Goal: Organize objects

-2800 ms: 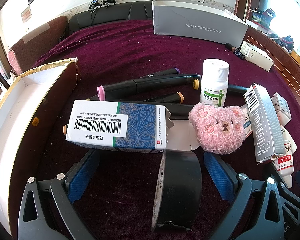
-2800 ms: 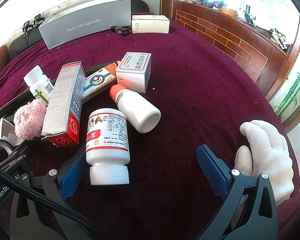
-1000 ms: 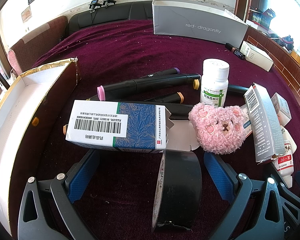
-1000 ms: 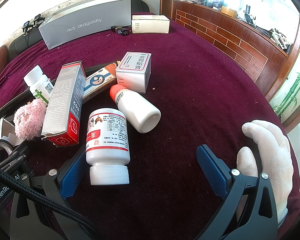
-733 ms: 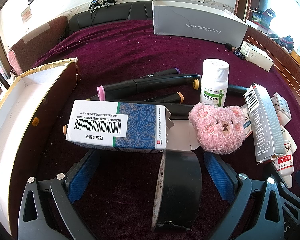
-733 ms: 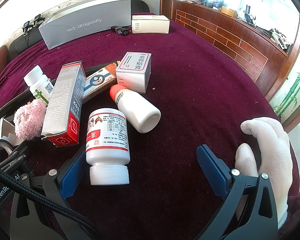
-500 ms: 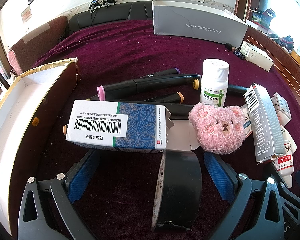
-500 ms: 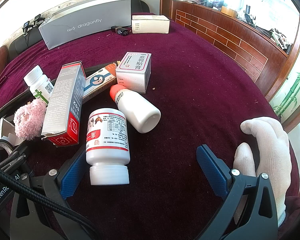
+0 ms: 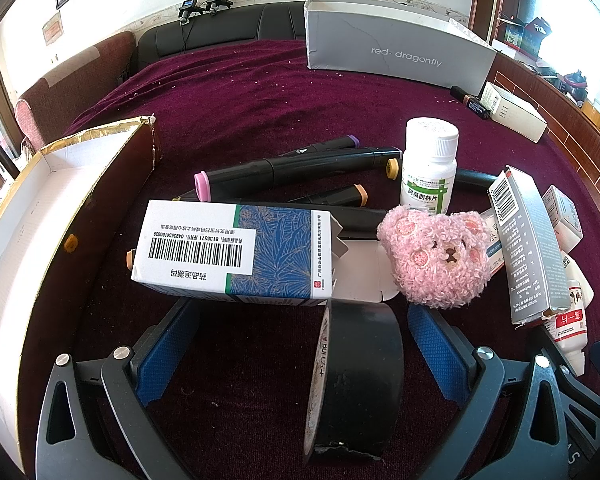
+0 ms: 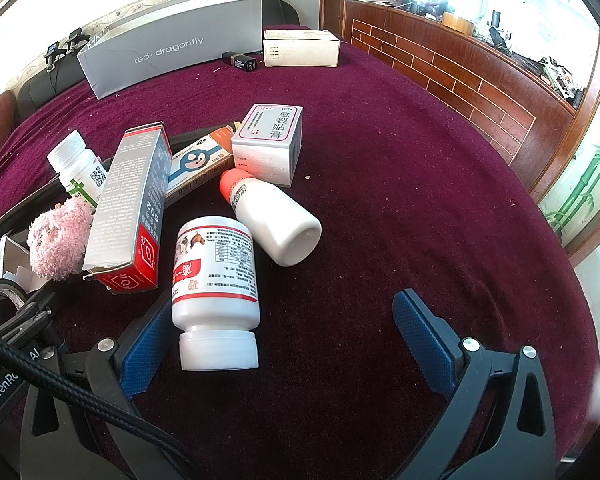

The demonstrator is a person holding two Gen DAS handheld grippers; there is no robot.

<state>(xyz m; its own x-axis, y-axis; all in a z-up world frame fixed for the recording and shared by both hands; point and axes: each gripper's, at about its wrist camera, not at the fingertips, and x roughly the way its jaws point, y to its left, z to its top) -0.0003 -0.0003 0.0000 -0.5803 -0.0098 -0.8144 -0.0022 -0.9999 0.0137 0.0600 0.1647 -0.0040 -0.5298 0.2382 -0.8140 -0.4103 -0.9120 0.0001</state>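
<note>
**Both grippers spread wide over the clutter on the maroon cloth**

On my far left sits the gold-edged open box (image 9: 32,216), empty white inside, lying on the maroon cloth (image 9: 240,92). My left gripper (image 9: 304,344) has its jaws wide apart and grips nothing. A roll of black tape (image 9: 356,376) stands on edge between the blue pads, nearer the right one; I cannot tell whether it touches. Just beyond the pads lies the blue-and-white medicine carton (image 9: 232,252), flap open, resting on a heap of black markers (image 9: 296,166). To its right are the pink plush bear head (image 9: 436,256), an upright white pill bottle (image 9: 430,172), then a tilted grey-and-red carton (image 9: 528,244).

My right gripper (image 10: 288,340) is also wide open and empty. A white bottle with a red-banded label (image 10: 214,288) lies on its side, cap towards me, just beside the left pad. Beyond it lies an orange-capped white bottle (image 10: 272,218), then a white-and-red square box (image 10: 268,140). A grey red-dragonfly box (image 10: 172,48) stands at the back.
</note>
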